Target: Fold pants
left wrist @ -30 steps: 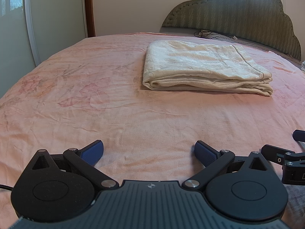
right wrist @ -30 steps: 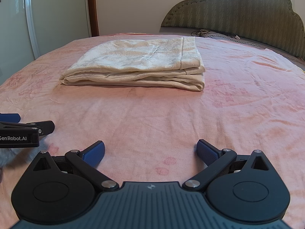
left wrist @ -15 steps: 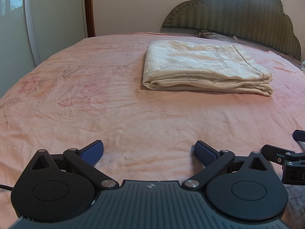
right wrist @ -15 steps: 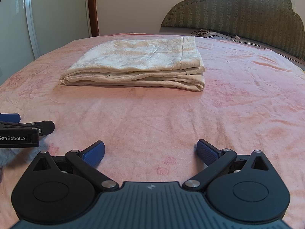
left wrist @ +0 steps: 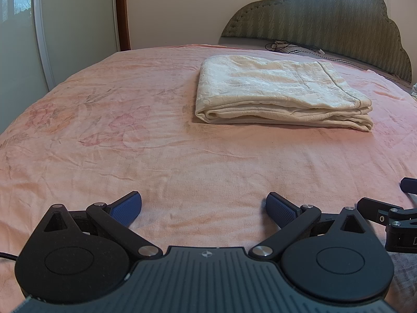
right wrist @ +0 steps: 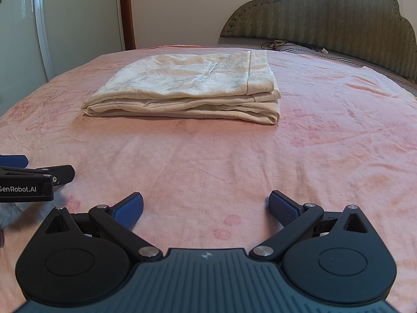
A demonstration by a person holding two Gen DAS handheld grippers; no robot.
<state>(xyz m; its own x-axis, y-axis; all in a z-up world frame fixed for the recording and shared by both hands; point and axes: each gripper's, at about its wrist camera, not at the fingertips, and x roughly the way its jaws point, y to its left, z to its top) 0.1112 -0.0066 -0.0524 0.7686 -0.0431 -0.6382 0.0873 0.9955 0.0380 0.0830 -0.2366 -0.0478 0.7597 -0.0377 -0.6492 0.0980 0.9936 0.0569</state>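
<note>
nothing's moved in the last second, both my left gripper (left wrist: 203,206) and right gripper (right wrist: 206,205) sit spread wide and empty near the bed's (left wrist: 104,135) front edge, pants (left wrist: 278,96) folded toward the headboard end, so looks done

A cream, faintly floral-embossed pair of folded pants (left wrist: 281,94) (right wrist: 187,88) is seen on a salmon-pink bedsheet (left wrist: 130,135) (right wrist: 325,135) printed with faded reddish flowers and grey-green leaves. The black left gripper (left wrist: 203,208) is fitted with dark blue, finely dotted pads (left wrist: 125,207), and its grey ribbed base is marked with a small white emblem. The same black, blue and grey are shown by the right gripper (right wrist: 206,207), and white lettering is carried on the side of the left gripper (right wrist: 26,182). An olive-green padded headboard (left wrist: 325,18) (right wrist: 325,18) is patterned in zigzag chevrons. Black line-drawn flowers are displayed on a pale grey-white wardrobe door (left wrist: 75,26) (right wrist: 78,26), beside which a reddish-brown wooden strip (left wrist: 122,10) is set.
</note>
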